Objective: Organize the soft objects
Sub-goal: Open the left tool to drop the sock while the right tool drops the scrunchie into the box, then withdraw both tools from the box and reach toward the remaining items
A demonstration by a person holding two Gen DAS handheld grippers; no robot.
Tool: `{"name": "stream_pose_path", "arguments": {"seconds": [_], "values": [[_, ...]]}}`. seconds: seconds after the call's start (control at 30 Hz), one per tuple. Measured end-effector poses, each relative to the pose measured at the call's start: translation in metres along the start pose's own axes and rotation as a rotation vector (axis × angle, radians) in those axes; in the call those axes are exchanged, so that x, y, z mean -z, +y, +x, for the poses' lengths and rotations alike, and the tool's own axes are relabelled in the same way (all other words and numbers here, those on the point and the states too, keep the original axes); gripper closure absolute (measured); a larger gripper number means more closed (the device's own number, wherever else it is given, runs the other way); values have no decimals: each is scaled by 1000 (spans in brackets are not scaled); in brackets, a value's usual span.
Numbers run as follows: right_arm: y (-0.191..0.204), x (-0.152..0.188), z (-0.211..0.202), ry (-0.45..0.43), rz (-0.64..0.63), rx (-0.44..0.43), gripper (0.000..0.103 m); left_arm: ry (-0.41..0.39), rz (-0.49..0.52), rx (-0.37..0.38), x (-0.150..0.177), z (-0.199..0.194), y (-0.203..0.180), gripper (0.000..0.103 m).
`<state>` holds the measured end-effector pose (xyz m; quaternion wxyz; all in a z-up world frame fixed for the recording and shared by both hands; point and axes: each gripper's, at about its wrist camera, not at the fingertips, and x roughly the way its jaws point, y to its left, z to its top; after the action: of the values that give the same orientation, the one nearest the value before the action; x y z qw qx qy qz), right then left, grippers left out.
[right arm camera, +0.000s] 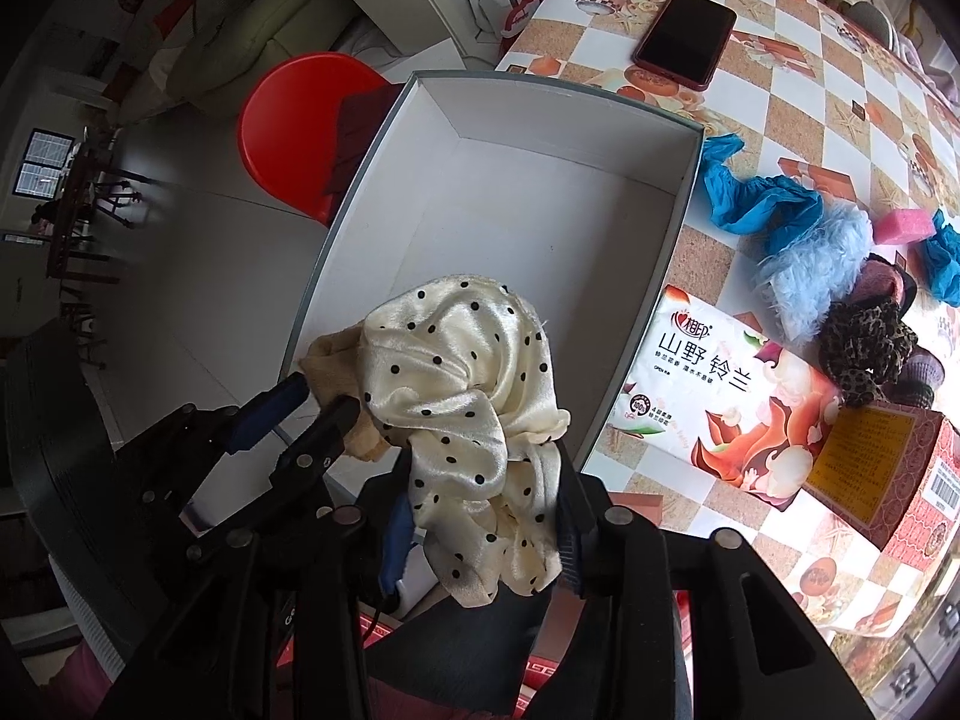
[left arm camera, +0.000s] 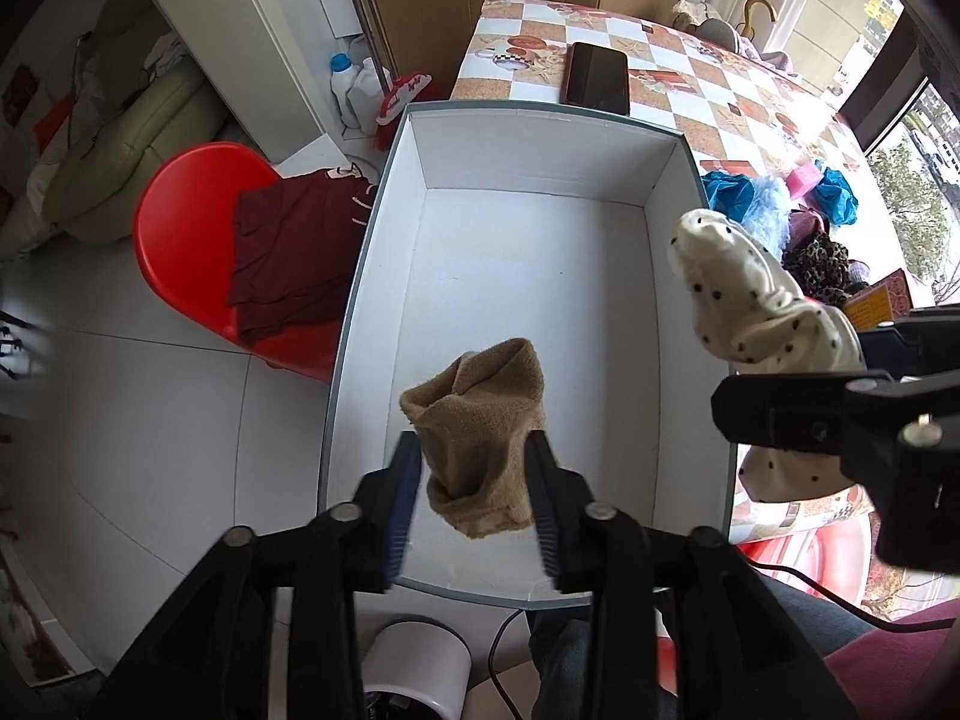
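Observation:
My left gripper [left arm camera: 477, 489] is shut on a tan knitted sock [left arm camera: 480, 414] and holds it above the near end of an empty white box [left arm camera: 534, 252]. My right gripper [right arm camera: 486, 510] is shut on a cream polka-dot scrunchie [right arm camera: 468, 384] and holds it above the box's near right corner [right arm camera: 480, 192]. In the left wrist view the scrunchie [left arm camera: 750, 300] and right gripper [left arm camera: 798, 420] hang over the box's right wall. The left gripper [right arm camera: 312, 402] with the sock [right arm camera: 336, 372] shows in the right wrist view.
On the checkered table [right arm camera: 780, 96] right of the box lie blue cloths [right arm camera: 762, 204], a fluffy blue piece [right arm camera: 822, 264], a leopard scrunchie [right arm camera: 864, 348], a pink sponge [right arm camera: 906, 225], a tissue pack [right arm camera: 720, 396], a carton [right arm camera: 888, 480] and a phone [right arm camera: 687, 39]. A red chair [left arm camera: 186, 240] with dark red clothing stands left.

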<state>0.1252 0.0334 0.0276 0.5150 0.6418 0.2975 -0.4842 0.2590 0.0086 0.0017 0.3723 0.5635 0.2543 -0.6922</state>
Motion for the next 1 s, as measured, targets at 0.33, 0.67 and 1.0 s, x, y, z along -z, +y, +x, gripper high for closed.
{"name": "stream_pose_path", "arguments": {"seconds": [0.33, 0.67, 1.0], "values": [[-5, 2, -8, -34, 15, 18, 14, -18, -48, 48, -4, -5, 6, 14], [-24, -1, -12, -30, 87, -10, 0, 14, -138, 203, -6, -8, 13, 11], [-79, -6, -59, -144, 255, -73, 0, -7, -68, 149, -29, -25, -6, 11]]}}
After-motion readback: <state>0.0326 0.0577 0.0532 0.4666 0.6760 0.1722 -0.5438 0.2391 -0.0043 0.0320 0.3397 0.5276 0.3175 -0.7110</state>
